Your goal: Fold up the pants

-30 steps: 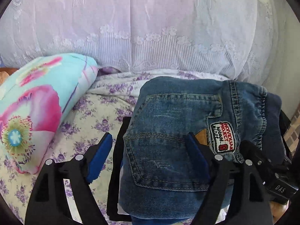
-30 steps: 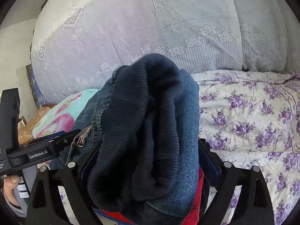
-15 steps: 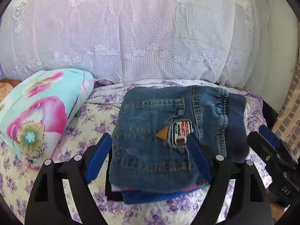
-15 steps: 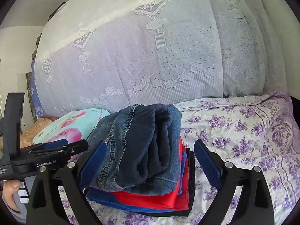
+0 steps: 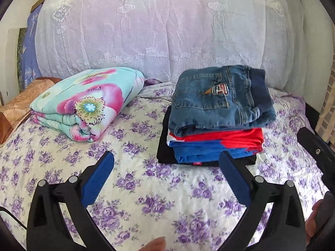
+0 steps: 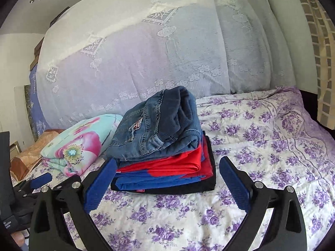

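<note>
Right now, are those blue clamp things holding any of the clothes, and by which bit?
Nothing is held. The left gripper and right gripper are both open and empty, short of the folded jeans on the clothes pile.

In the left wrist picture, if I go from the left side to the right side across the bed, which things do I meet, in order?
Brown cushion → folded flowered blanket → pile of clothes with the folded jeans on top → the other gripper at the right edge.
</note>
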